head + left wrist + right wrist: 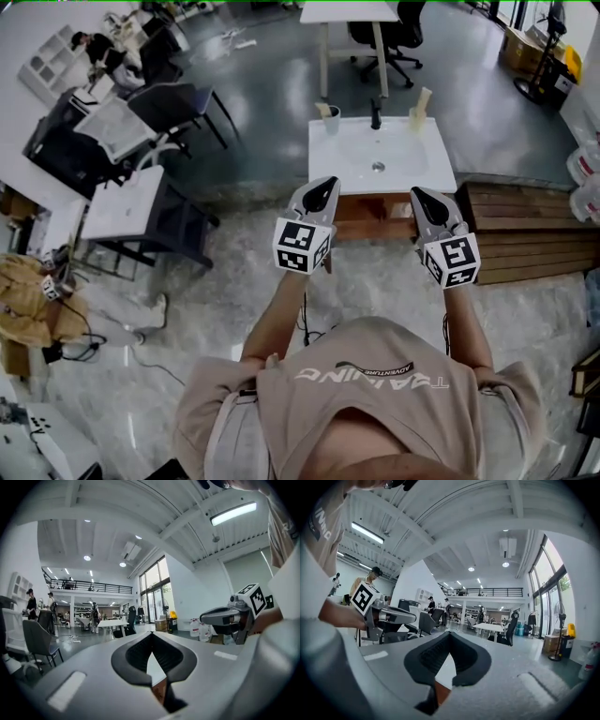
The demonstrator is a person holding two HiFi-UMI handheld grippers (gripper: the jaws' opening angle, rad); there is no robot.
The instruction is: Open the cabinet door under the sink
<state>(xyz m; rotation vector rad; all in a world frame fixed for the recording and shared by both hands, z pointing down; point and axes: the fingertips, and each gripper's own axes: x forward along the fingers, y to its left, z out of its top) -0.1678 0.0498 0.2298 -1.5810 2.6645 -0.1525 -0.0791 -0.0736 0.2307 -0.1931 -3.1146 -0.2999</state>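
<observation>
- A large open hall with a glossy grey floor [272, 84], desks and chairs to the left; a white sink [347, 159] on a wooden unit stands ahead of the person, with a tap [376, 114] and two cups at its back edge.
- The cabinet door [373, 208] shows only as a brown strip under the sink's front edge; it looks closed, and no handle can be made out from this steep angle.
- The left gripper [325, 185] is clenched and holds nothing; the right gripper [419, 194] is the same, its tips meeting on nothing; both are held level, well apart from the door.
- Likely risks, as I judge them: clenched jaws cannot take a handle, so pushing in like this would only knock the wood; an unseen handle invites a blind grab that slips off the edge.
- A hard pull could rock the unit and tip the cups; the swinging door may strike the wooden platform [525, 234] beside it or the person's legs.
</observation>
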